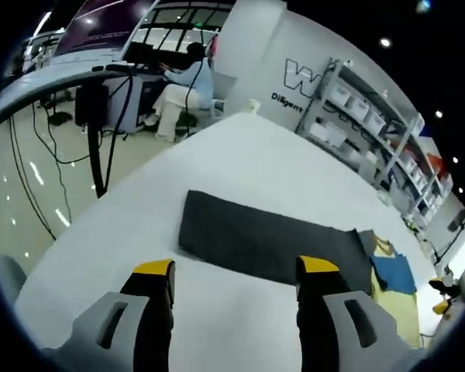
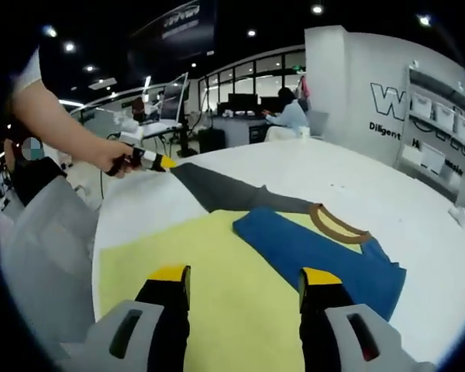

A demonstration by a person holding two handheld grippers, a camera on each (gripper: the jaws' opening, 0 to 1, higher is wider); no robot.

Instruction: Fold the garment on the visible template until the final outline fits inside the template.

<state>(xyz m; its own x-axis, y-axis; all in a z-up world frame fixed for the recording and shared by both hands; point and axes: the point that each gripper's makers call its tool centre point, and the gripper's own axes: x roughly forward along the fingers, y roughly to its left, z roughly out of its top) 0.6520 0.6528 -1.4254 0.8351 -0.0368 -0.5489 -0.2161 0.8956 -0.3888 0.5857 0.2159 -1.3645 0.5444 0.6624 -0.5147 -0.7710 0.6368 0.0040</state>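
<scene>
The garment, a blue top with a brown neckband, is seen in the right gripper view lying partly folded on a yellow template, with a dark grey sheet just beyond it. In the left gripper view the garment appears as a small blue patch on the yellow template, beside the dark grey sheet.

The left gripper is held wide open above the white table, with nothing between its yellow-tipped jaws. The right gripper is likewise spread wide and empty above the template. In the right gripper view the left gripper is seen gripped in a hand near the far end of the grey sheet.

Around the white table, storage shelves, a lettered white wall and a seated person at a desk are seen.
</scene>
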